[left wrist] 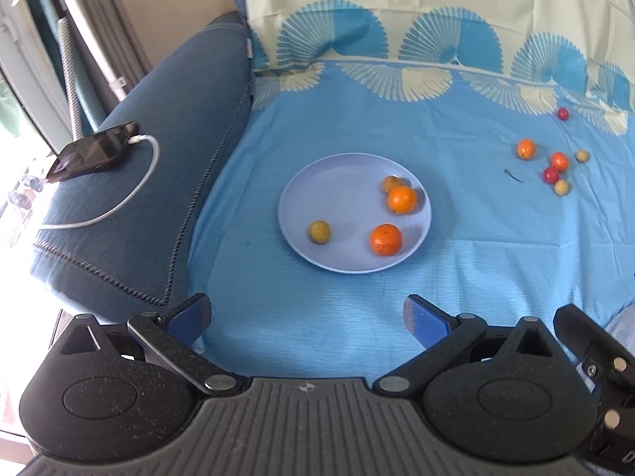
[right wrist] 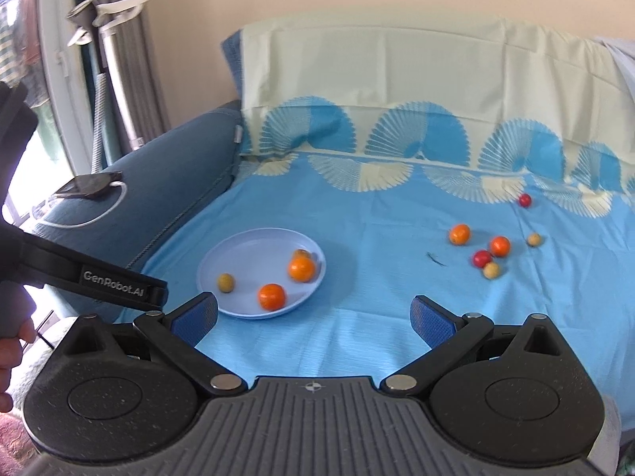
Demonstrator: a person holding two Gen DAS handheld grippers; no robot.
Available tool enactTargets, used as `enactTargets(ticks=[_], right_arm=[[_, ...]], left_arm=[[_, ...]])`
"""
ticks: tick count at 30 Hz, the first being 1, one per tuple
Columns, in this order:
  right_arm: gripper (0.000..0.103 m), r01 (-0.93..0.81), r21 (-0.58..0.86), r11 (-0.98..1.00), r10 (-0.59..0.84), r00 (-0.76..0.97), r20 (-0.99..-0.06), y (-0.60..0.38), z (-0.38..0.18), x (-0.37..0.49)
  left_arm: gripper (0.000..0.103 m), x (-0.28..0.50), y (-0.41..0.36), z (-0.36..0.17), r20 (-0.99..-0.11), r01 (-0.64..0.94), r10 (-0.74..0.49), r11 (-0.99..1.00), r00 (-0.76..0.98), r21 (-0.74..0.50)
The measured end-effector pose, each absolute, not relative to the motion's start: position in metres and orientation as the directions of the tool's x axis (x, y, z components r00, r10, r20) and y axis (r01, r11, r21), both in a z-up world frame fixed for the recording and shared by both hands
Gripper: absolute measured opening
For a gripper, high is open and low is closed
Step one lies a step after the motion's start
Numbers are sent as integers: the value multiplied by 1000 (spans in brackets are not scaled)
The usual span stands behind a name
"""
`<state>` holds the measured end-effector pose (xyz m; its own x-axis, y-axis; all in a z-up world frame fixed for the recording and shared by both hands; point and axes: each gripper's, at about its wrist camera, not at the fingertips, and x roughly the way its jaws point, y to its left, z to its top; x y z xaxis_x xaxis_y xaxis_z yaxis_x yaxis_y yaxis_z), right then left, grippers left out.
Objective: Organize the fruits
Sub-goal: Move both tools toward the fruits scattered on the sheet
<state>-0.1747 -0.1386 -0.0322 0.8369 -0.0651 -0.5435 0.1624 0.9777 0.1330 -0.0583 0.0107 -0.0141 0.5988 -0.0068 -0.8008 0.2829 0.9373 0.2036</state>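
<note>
Both grippers are hovering above the near edge of a blue sheet (left wrist: 357, 119), side by side, and neither is grasping anything. The left gripper (left wrist: 305, 317) is holding its jaws spread wide with nothing between them; the right gripper (right wrist: 313, 317) is doing the same. In the right wrist view the left gripper's black body, lettered GenRobot.AI, is reaching in from the left, with part of a hand (right wrist: 12, 353) gripping it at the picture's edge.

A plate (left wrist: 317, 198) is sitting on the sheet toward its left side, near a dark blue cushion (left wrist: 158, 182). Four fruits are lying in the plate: two oranges, one (left wrist: 385, 239) by the near rim and one (left wrist: 402, 199) toward the right rim, a yellowish fruit (left wrist: 319, 231) at the near left, and another (left wrist: 391, 183) touching the second orange from behind.

The rest of the fruit is lying loose on the sheet's right side, well apart from the plate. Two oranges (left wrist: 526, 149) (left wrist: 559, 161), a red fruit (left wrist: 551, 175) and two pale ones (left wrist: 561, 187) (left wrist: 582, 155) are clustering together; one more red fruit (left wrist: 562, 113) is sitting farther back, near the fan pattern. A small dark scrap (left wrist: 514, 176) is lying between the cluster and the plate.

A phone (left wrist: 93, 150) with a white cable (left wrist: 131, 194) plugged in is resting on the cushion.
</note>
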Motion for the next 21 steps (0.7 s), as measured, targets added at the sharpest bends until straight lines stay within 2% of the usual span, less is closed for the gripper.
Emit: enactTargets(ticks=[8, 15, 21], right_arm=[[102, 278, 167, 946, -137, 810, -571, -187, -51, -169], [102, 452, 111, 885, -316, 760, -568, -250, -72, -155], [102, 555, 91, 827, -406, 701, -587, -310, -103, -128]], left_arm=[[103, -39, -37, -33, -835, 354, -13, 909, 550, 219], [103, -4, -98, -50, -848, 411, -27, 883, 530, 228], [103, 34, -172, -68, -846, 485, -76, 844, 528, 227]])
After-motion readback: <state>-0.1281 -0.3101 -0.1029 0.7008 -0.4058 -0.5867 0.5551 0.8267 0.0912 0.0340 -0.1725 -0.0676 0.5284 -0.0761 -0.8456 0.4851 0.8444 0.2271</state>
